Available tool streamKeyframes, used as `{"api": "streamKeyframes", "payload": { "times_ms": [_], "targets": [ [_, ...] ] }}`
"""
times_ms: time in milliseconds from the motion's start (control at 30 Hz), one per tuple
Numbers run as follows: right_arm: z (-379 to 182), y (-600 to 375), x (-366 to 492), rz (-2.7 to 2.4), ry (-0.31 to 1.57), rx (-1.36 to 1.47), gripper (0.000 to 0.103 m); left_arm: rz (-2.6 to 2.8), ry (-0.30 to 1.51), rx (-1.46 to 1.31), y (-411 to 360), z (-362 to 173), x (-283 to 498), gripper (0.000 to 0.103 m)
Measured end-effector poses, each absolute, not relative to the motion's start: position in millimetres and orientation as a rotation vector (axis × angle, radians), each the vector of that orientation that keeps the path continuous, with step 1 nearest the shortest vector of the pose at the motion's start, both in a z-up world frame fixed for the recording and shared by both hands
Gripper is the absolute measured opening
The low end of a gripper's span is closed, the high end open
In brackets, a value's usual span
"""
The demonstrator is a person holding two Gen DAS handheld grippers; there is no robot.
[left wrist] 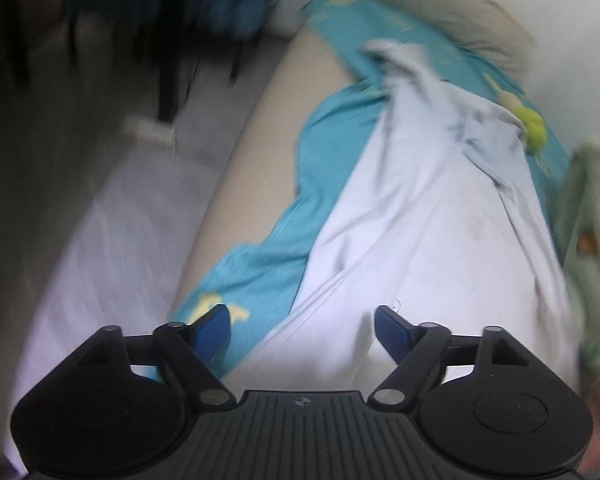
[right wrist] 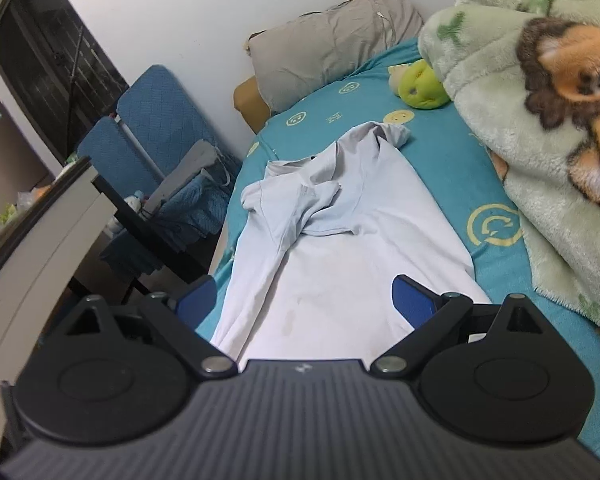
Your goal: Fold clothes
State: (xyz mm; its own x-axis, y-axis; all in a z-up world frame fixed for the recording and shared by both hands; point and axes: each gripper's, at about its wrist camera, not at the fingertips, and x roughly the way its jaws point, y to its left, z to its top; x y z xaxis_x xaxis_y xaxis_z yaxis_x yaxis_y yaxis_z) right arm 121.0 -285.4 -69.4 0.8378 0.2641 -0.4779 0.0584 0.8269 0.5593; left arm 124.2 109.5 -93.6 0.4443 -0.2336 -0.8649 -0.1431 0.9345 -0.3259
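Over the bed [right wrist: 440, 152], I hover both grippers, left [left wrist: 302, 330] and right [right wrist: 304, 298], fingers parted and empty, above the half-folded pale shirt [right wrist: 340, 264]; next, I judge, pinch its near hem.

Left gripper [left wrist: 302, 330]: jaws apart, nothing pressed between pads, angled steeply down. Right gripper [right wrist: 304, 300]: jaws wide.

The teal bedsheet [right wrist: 440, 152] carries a yellow letter "H" among printed smiley faces and a circular arrow sign; no other writing can be made out.
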Motion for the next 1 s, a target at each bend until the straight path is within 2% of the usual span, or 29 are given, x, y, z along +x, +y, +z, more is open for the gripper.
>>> {"api": "streamKeyframes", "payload": {
  "times_ms": [100,267,433,567,700,767,833,867,900,933,1000],
  "targets": [
    [-69,-295,120,0.122,0.558,0.635,0.096,-0.071,1.166,-0.432,127,-94,131,0.075],
    [-73,-306,123,0.124,0.563,0.686,0.096,-0.201,1.216,-0.363,143,-89,141,0.076],
    [-78,-305,128,0.124,0.581,0.697,0.096,-0.366,1.268,-0.355,164,-105,147,0.076],
    [-80,-301,132,0.110,0.595,0.673,0.096,-0.471,1.297,-0.406,178,-118,146,0.072],
    [-84,-298,137,0.104,0.614,0.667,0.096,-0.591,1.332,-0.252,160,-122,144,0.072],
    [-86,-296,140,0.102,0.624,0.665,0.096,-0.630,1.356,-0.159,148,-124,141,0.064],
    [-86,-293,141,0.103,0.629,0.648,0.096,-0.656,1.363,-0.082,137,-122,136,0.039],
    [-86,-292,141,0.103,0.631,0.638,0.096,-0.654,1.345,-0.028,132,-118,134,0.033],
    [-86,-290,140,0.104,0.631,0.632,0.096,-0.657,1.328,0.016,127,-112,131,0.015],
    [-86,-289,140,0.105,0.632,0.629,0.096,-0.667,1.315,0.046,122,-105,128,0.006],
    [-87,-290,139,0.106,0.633,0.632,0.096,-0.678,1.279,0.109,111,-87,120,0.005]
  ]
}}
